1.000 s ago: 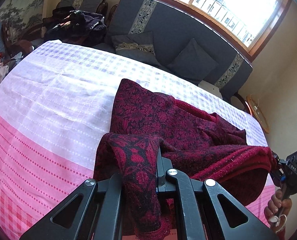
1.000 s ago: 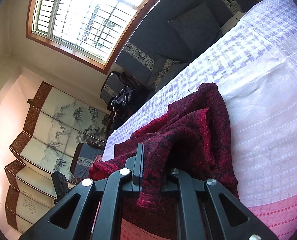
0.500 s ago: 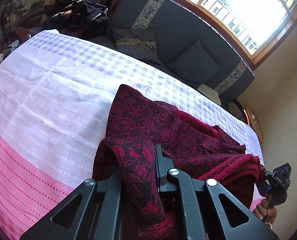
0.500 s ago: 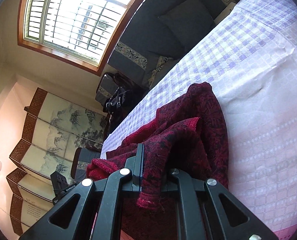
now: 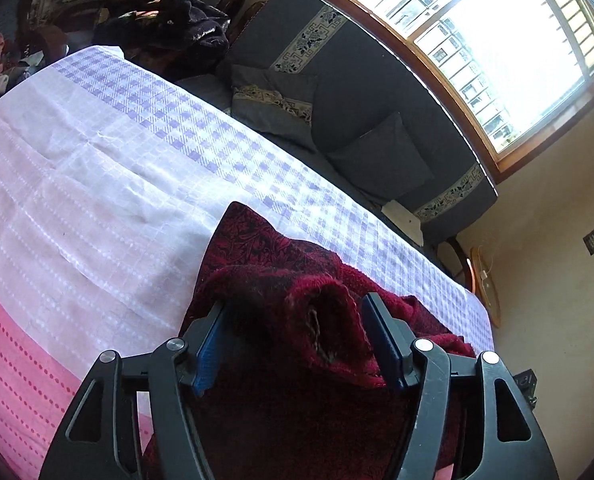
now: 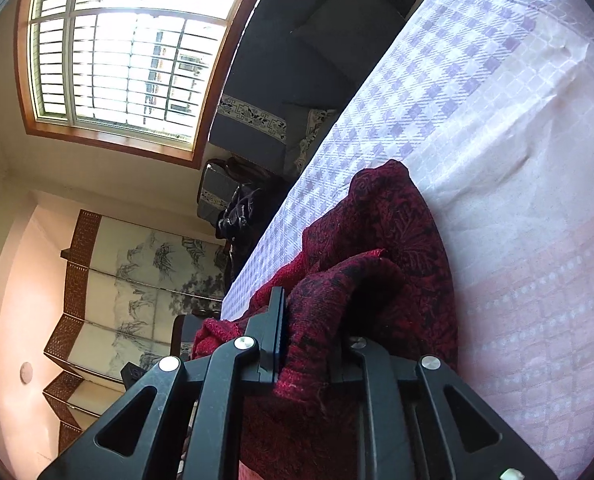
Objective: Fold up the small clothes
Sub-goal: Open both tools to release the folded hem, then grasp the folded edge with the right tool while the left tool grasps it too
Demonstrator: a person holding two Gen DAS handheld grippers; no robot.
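A dark red patterned knit garment (image 5: pixel 281 280) lies bunched on the table's white, lilac and pink cloth (image 5: pixel 97 184). My left gripper (image 5: pixel 293 304) is opening: its blue-padded fingers (image 5: pixel 207 356) stand wide apart, and a loose fold of the garment sits between them, not pressed. In the right wrist view the garment (image 6: pixel 397 232) drapes over and between the jaws of my right gripper (image 6: pixel 315 320). Those jaws are starting to open, but the cloth still fills the narrow gap against both pads.
A dark grey sofa (image 5: pixel 357 92) with cushions runs along the table's far side under a bright window (image 6: pixel 117 60). A heap of dark clothes (image 5: pixel 169 24) lies on a chair at the far left. A painted folding screen (image 6: pixel 137 272) stands behind.
My left gripper has let go of the garment edge it pinched and its fingers have spread wide. Both hands have come lower, and the garment has settled onto the table.
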